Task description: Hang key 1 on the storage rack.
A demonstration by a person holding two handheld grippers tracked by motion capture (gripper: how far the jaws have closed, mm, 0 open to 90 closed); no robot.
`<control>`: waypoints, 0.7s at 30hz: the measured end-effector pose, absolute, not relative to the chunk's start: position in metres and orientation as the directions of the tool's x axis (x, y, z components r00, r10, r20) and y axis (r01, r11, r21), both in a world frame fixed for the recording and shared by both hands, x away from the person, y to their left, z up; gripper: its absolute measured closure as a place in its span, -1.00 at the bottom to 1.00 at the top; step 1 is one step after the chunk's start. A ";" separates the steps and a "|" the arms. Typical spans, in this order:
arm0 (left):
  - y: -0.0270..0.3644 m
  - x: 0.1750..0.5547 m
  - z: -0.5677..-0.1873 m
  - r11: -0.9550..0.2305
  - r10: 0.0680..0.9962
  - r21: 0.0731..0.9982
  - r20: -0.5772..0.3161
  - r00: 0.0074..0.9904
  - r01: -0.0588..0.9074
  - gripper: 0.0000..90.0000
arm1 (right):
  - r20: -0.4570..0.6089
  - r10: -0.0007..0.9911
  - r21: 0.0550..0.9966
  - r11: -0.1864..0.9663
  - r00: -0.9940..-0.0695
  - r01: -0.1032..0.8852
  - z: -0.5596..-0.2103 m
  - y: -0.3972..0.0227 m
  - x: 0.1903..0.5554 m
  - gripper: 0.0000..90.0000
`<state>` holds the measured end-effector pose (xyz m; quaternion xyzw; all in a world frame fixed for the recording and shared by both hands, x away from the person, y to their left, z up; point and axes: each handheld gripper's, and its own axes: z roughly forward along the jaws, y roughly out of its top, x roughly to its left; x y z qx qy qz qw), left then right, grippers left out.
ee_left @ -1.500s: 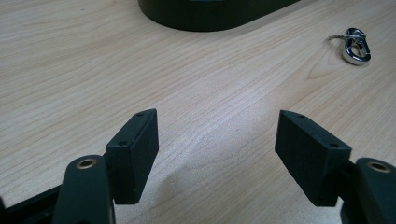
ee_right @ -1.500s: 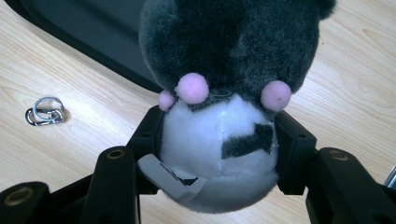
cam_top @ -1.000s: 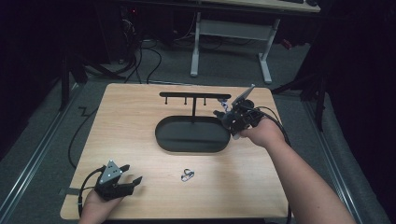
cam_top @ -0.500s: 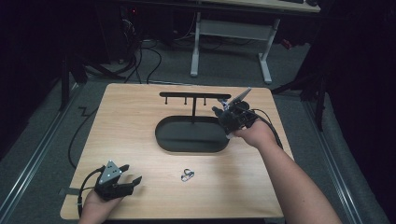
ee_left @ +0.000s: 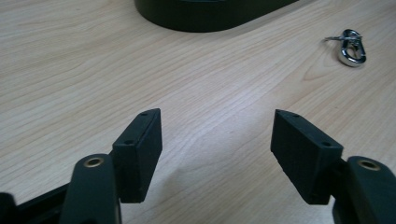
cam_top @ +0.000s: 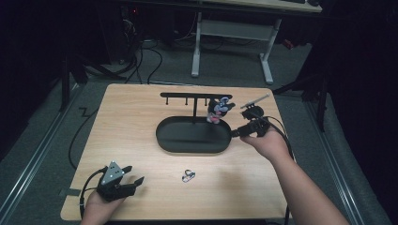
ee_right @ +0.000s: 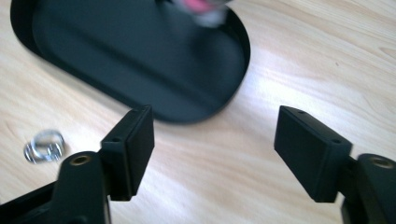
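Note:
A black rack with small hooks (cam_top: 195, 96) rises from a black oval base (cam_top: 192, 136) at mid-table. A black, white and pink keychain figure (cam_top: 217, 110) hangs at the rack's right end, and it appears as a pink blur (ee_right: 201, 7) in the right gripper view. My right gripper (cam_top: 234, 133) is open and empty just right of the base (ee_right: 130, 56). A small metal clasp (cam_top: 188, 176) lies on the wood in front of the base. My left gripper (cam_top: 136, 183) rests open near the front left corner, with the clasp (ee_left: 350, 46) ahead to its right.
The wooden table (cam_top: 131, 122) has bare room on its left half and along the front. Beyond its far edge stand a white desk frame (cam_top: 230, 33) and cables on the dark floor. The clasp (ee_right: 44, 147) lies left of my right gripper's jaws.
My right gripper has let go of the figure and drawn back from the rack's right end toward the near right. The figure now hangs free. The left gripper has not moved.

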<state>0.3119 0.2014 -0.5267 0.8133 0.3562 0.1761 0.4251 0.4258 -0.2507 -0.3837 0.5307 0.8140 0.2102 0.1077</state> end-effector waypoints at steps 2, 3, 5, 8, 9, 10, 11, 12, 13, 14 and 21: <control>0.196 0.309 -0.525 -0.403 0.721 0.818 0.007 0.692 0.411 -0.01 | 0.020 0.898 0.486 0.375 -0.439 0.790 -0.389 -0.253 0.407 -0.18; 0.194 0.308 -0.524 -0.407 0.720 0.817 0.011 0.694 0.409 0.01 | 0.003 0.892 0.488 0.393 -0.452 0.779 -0.393 -0.254 0.398 -0.16; 0.188 0.306 -0.523 -0.403 0.716 0.815 -0.002 0.698 0.417 0.09 | -0.009 0.880 0.496 0.416 -0.474 0.763 -0.404 -0.256 0.382 -0.11; 0.175 0.308 -0.522 -0.429 0.736 0.798 0.037 0.677 0.423 0.18 | 0.002 0.870 0.528 0.418 -0.494 0.739 -0.419 -0.260 0.359 -0.03; 0.170 0.309 -0.522 -0.430 0.736 0.794 0.032 0.676 0.430 0.22 | 0.003 0.867 0.543 0.417 -0.498 0.729 -0.424 -0.261 0.353 0.01; 0.165 0.312 -0.521 -0.427 0.737 0.792 0.025 0.676 0.436 0.29 | 0.012 0.867 0.561 0.406 -0.498 0.721 -0.428 -0.263 0.346 0.06; 0.160 0.314 -0.521 -0.421 0.739 0.791 0.015 0.673 0.444 0.33 | 0.024 0.870 0.582 0.389 -0.493 0.715 -0.433 -0.265 0.340 0.11; 0.154 0.315 -0.521 -0.429 0.734 0.784 0.012 0.680 0.449 0.40 | 0.037 0.869 0.600 0.376 -0.493 0.707 -0.438 -0.268 0.334 0.18; 0.147 0.316 -0.522 -0.445 0.726 0.776 0.020 0.688 0.448 0.47 | 0.046 0.870 0.617 0.361 -0.490 0.699 -0.443 -0.270 0.328 0.28; 0.139 0.317 -0.522 -0.464 0.715 0.770 0.034 0.698 0.438 0.53 | 0.056 0.871 0.634 0.346 -0.488 0.691 -0.448 -0.271 0.323 0.36; 0.089 0.329 -0.527 -0.499 0.702 0.740 0.039 0.711 0.452 0.96 | 0.087 0.873 0.716 0.280 -0.480 0.639 -0.487 -0.272 0.289 1.00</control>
